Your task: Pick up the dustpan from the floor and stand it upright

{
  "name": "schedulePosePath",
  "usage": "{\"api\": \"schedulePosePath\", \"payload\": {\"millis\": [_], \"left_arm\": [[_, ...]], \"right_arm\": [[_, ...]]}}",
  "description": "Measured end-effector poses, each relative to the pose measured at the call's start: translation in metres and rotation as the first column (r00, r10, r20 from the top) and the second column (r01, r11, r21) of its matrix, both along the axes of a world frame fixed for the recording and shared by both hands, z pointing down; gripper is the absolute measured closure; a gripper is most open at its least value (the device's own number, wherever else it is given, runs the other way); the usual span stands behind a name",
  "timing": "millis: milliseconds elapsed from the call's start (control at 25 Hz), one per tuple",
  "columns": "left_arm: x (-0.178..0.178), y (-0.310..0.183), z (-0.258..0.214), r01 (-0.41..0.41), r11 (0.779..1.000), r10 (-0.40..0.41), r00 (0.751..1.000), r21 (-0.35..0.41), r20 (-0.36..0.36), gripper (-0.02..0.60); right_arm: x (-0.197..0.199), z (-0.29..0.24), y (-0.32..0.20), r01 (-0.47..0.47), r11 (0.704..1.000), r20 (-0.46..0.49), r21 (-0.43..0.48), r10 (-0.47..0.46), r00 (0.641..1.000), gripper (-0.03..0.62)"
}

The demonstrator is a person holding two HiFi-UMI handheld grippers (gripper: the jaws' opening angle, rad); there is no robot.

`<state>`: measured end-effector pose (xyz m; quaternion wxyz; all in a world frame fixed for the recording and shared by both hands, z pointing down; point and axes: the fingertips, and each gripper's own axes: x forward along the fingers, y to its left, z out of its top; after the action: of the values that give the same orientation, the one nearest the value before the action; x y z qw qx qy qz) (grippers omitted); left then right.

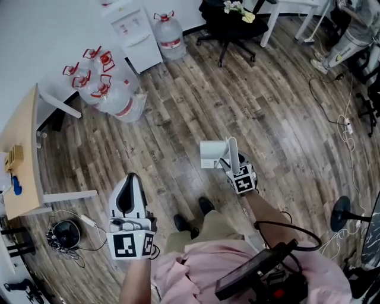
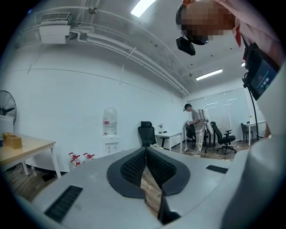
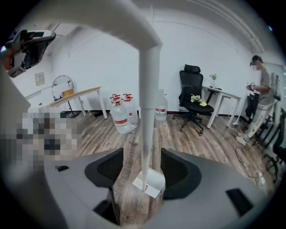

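Dustpan [image 1: 211, 155] stands upright, handle [image 3: 149, 112] ungripped between the right gripper's [image 3: 143, 166] parted jaws, likely testing balance. Left gripper [image 2: 146, 152] closed, empty, idle.

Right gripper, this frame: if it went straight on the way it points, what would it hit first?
The upright handle of the white plastic dustpan: it stands between the right gripper's open jaws, seemingly untouched.

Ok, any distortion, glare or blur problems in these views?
Head view: evenly lit, sharp, floor planks bowed toward the edges. Left gripper view: fisheye with black corners, ceiling light blown out. Right gripper view: same fisheye; the near dustpan handle looks soft.
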<state>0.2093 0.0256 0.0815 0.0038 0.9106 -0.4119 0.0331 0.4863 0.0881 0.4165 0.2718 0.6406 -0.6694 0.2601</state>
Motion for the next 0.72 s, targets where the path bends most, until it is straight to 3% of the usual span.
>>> {"api": "schedulePosePath", "payload": {"millis": [240, 400, 600, 720], "left_arm": [[-0.009, 0.009, -0.037, -0.043, 0.996, 0.048, 0.997, 0.083, -0.061, 0.566], [-0.023, 0.018, -0.06, -0.075, 0.99, 0.085, 0.993, 0.123, -0.077, 0.566], [-0.038, 0.026, -0.08, -0.106, 0.984, 0.121, 0.988, 0.146, -0.098, 0.566], [-0.043, 0.031, -0.098, -0.111, 0.976, 0.133, 0.985, 0.186, -0.108, 0.566]], "right_arm": [[-0.013, -0.045, 0.033, -0.161, 0.985, 0.077, 0.061, 0.157, 0.985, 0.333], [-0.042, -0.08, 0.058, -0.209, 0.97, 0.086, 0.126, 0.199, 0.976, 0.347], [-0.111, -0.13, 0.077, -0.159, 0.962, 0.113, 0.222, 0.137, 0.984, 0.37], [-0.15, -0.183, 0.06, -0.091, 0.939, 0.099, 0.333, 0.061, 0.993, 0.401]]}}
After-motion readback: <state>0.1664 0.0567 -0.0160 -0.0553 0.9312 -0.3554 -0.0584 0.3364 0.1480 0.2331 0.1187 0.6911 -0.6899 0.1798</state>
